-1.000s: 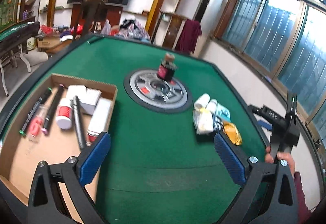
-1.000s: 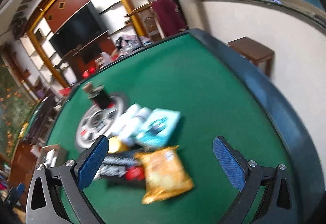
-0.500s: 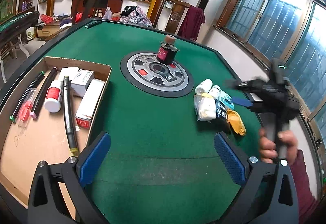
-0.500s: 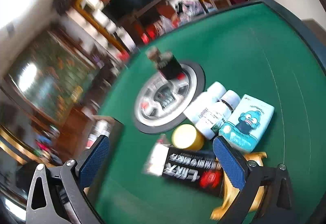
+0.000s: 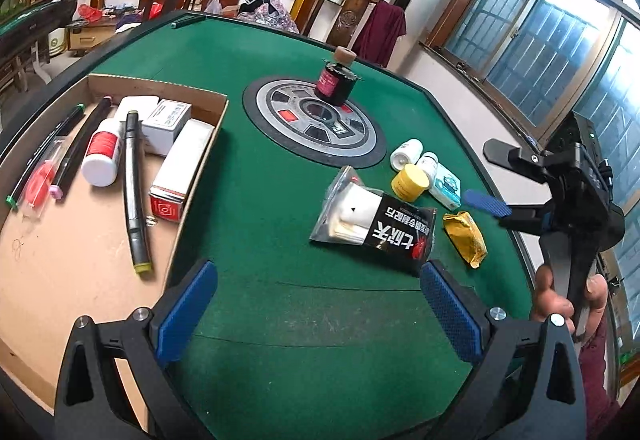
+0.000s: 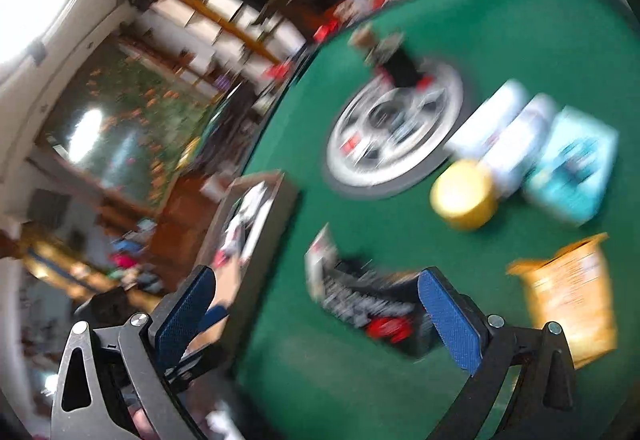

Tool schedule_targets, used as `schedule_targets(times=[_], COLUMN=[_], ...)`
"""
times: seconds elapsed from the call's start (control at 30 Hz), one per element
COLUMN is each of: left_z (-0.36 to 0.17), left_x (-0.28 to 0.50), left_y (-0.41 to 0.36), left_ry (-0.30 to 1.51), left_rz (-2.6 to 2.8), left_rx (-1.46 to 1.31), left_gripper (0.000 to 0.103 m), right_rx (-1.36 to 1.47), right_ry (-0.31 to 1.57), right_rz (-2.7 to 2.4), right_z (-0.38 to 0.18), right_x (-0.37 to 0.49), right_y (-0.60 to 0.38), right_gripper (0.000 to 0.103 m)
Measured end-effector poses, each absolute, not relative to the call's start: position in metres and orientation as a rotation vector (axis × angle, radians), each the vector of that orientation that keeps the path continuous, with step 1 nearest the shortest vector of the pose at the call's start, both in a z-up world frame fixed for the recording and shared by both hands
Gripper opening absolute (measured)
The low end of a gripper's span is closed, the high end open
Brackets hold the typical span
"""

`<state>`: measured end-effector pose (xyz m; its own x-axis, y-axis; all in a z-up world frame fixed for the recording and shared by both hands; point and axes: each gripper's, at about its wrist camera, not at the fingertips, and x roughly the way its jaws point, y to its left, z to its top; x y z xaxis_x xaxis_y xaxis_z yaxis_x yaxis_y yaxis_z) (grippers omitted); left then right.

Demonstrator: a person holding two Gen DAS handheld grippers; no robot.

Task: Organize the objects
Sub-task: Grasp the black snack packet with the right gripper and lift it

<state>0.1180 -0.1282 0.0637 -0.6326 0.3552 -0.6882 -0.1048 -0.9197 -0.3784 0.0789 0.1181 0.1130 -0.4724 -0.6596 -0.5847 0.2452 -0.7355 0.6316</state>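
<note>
A loose pile lies on the green felt table (image 5: 280, 320): a black packet (image 5: 374, 222), a yellow jar (image 5: 410, 182), two white bottles (image 5: 406, 154), a teal box (image 5: 446, 186) and an orange sachet (image 5: 466, 240). My left gripper (image 5: 318, 308) is open and empty, low over the felt just short of the packet. A hand (image 5: 560, 304) holds my right gripper (image 5: 494, 178) open at the pile's right side. The right wrist view is blurred; there the right gripper (image 6: 316, 316) stands open with the black packet (image 6: 372, 308) by its right finger.
A cardboard box (image 5: 218, 128) at the left holds pens, a white bottle and small cartons. A dark corked bottle (image 5: 336, 80) stands on the round centre disc (image 5: 312, 124). The dark table rim (image 5: 452, 108) runs along the right, with windows beyond.
My left gripper has come lower and nearer the pile. My right gripper has swung left from the table's right edge until it hangs over the packet and the sachet.
</note>
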Motion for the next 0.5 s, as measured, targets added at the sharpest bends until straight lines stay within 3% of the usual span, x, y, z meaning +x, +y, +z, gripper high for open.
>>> schedule_targets(times=[0.17,0.3,0.5], left_z=[0.057,0.05,0.051], left_x=[0.114,0.111,0.115], left_y=[-0.121,-0.113,-0.117], left_ry=[-0.467,-0.524,-0.523], left_rz=[2.544,2.497,2.526], left_rx=[-1.236,-1.261,-1.268], left_gripper=[0.101,0.101,0.101], right_rx=[1.158,1.221,1.263], right_ry=[-0.647,-0.813,-0.891], right_rz=[-2.362,-2.095,-1.683], right_z=[0.11,0.084,0.065], right_x=[0.071,0.057,0.051], right_y=[0.142,0.126,0.075], right_gripper=[0.103,0.103,0.103])
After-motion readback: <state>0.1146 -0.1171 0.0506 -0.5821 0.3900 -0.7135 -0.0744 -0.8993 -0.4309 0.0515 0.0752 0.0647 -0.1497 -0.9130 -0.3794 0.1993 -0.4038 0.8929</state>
